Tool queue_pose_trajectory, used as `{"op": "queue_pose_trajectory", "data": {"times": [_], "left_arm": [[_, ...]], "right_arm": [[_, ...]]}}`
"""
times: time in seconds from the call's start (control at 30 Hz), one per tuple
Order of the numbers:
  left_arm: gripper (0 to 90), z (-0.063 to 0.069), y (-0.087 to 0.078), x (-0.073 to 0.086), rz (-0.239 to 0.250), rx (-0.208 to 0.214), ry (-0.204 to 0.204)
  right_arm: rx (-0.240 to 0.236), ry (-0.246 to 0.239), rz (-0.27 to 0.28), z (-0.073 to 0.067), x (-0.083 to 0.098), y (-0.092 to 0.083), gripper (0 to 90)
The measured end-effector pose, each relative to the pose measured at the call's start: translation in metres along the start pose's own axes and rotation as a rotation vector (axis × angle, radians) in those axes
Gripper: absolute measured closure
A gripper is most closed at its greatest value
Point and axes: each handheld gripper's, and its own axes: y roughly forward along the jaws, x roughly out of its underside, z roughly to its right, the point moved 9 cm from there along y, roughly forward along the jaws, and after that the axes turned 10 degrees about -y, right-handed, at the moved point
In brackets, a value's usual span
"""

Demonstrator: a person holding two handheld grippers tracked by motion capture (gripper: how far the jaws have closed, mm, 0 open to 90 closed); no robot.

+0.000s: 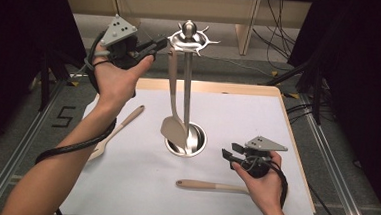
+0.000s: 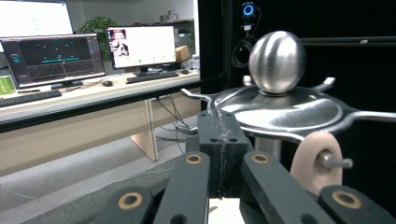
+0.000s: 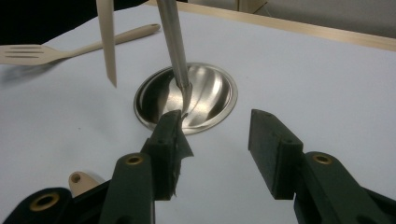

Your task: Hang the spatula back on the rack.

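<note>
Tools: left (image 1: 158,44) shut beside rack top (image 1: 188,37); right (image 1: 231,154) open, empty, near base (image 1: 200,140).

You have a beige spatula (image 1: 174,117) hanging from a hook of the steel utensil stand (image 1: 189,37): its handle runs straight down beside the stand's post and its flat blade hangs just above the round base (image 1: 199,138). In the left gripper view the handle's rounded end (image 2: 317,161) sits on the hook, its hole threaded by the prong, just under the stand's dished top with the ball knob (image 2: 277,61).
</note>
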Motion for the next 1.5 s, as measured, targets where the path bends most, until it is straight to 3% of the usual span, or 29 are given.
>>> {"op": "queue_pose_trajectory", "data": {"times": [0.43, 0.57, 0.63, 0.7, 0.73, 0.77, 0.8, 0.83, 0.87, 1.0, 1.1, 1.23, 1.33, 1.47, 1.5], "left_arm": [[89.6, -0.007, 0.016, -0.004, -0.020, -0.008, 0.016], [89.6, -0.008, 0.017, -0.005, -0.016, -0.003, 0.015], [89.6, -0.008, 0.014, -0.005, -0.009, 0.000, 0.014], [89.5, -0.008, 0.010, -0.004, -0.007, 0.008, 0.017], [89.4, -0.008, 0.006, -0.003, -0.001, 0.008, 0.019], [89.2, -0.009, 0.003, -0.002, 0.000, 0.006, 0.023], [88.8, -0.010, -0.001, -0.001, -0.001, 0.008, 0.023], [87.4, -0.010, -0.003, 0.001, -0.003, 0.014, 0.020], [86.5, -0.011, -0.007, 0.002, -0.004, 0.014, 0.020], [81.7, -0.020, -0.019, 0.010, -0.008, 0.002, 0.018], [75.4, -0.028, -0.029, 0.016, -0.010, -0.013, 0.012], [69.8, -0.038, -0.037, 0.026, -0.023, -0.034, 0.004], [66.2, -0.045, -0.041, 0.035, -0.041, -0.045, -0.008], [63.2, -0.052, -0.046, 0.045, -0.068, -0.059, -0.021], [62.7, -0.055, -0.048, 0.050, -0.080, -0.067, -0.027]], "right_arm": [[0.005, -0.019, 0.018, 0.003, 0.000, 0.002, 55.4], [-0.001, -0.005, 0.013, 0.002, 0.000, 0.002, 55.4], [0.000, -0.001, -0.005, 0.001, 0.001, 0.001, 55.3], [0.011, -0.044, 0.004, 0.005, 0.001, 0.001, 55.3], [0.000, -0.009, -0.001, 0.002, 0.002, 0.001, 55.3], [0.019, -0.053, 0.010, 0.007, 0.001, 0.000, 55.3], [0.001, -0.008, -0.003, 0.003, 0.003, 0.000, 55.3], [0.008, -0.016, 0.020, 0.005, 0.001, 0.002, 55.3], [0.001, 0.006, 0.008, 0.004, 0.003, 0.002, 55.3], [0.010, -0.027, 0.004, 0.009, 0.005, 0.002, 55.3], [0.008, 0.016, -0.013, 0.008, 0.006, 0.000, 55.1], [0.013, 0.015, -0.014, 0.008, 0.006, 0.000, 55.0], [0.037, -0.041, -0.001, 0.012, 0.004, 0.001, 54.9], [0.018, 0.016, -0.021, 0.004, 0.005, 0.000, 54.8], [0.019, 0.009, -0.020, 0.004, 0.005, 0.001, 54.7]]}}
